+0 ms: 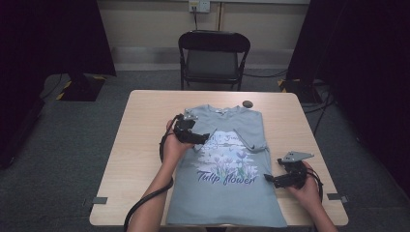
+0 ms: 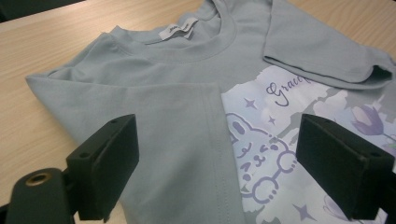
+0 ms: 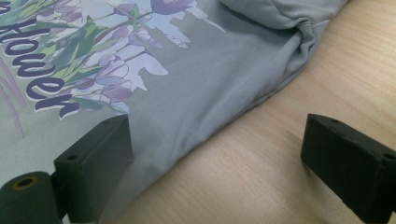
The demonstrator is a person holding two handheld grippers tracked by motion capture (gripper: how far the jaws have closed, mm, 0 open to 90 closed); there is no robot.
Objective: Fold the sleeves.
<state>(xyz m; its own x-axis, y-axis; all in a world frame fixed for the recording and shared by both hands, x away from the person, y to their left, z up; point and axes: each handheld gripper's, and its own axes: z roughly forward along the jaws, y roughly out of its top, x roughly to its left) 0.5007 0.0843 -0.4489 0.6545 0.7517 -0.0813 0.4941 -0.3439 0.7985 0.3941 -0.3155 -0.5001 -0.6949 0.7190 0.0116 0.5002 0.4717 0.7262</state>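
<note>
A grey-blue T-shirt (image 1: 220,200) printed "Tulip flower" lies face up on the wooden table (image 1: 140,145), neck away from me, both sleeves folded inward. My left gripper (image 1: 205,137) hovers open over the folded left sleeve (image 2: 154,121) near the collar; in the left gripper view its gripper (image 2: 219,154) has nothing between the jaws, and the other folded sleeve (image 2: 317,46) lies beyond. My right gripper (image 1: 267,178) is open at the shirt's right edge. In the right gripper view its gripper (image 3: 219,158) straddles the shirt's side hem (image 3: 210,116), one jaw over cloth, the other over bare wood.
A small dark round object (image 1: 247,103) sits on the table just past the collar. A black folding chair (image 1: 212,58) stands behind the table. Tape marks (image 1: 99,200) lie near the front corners. Bare wood flanks the shirt on both sides.
</note>
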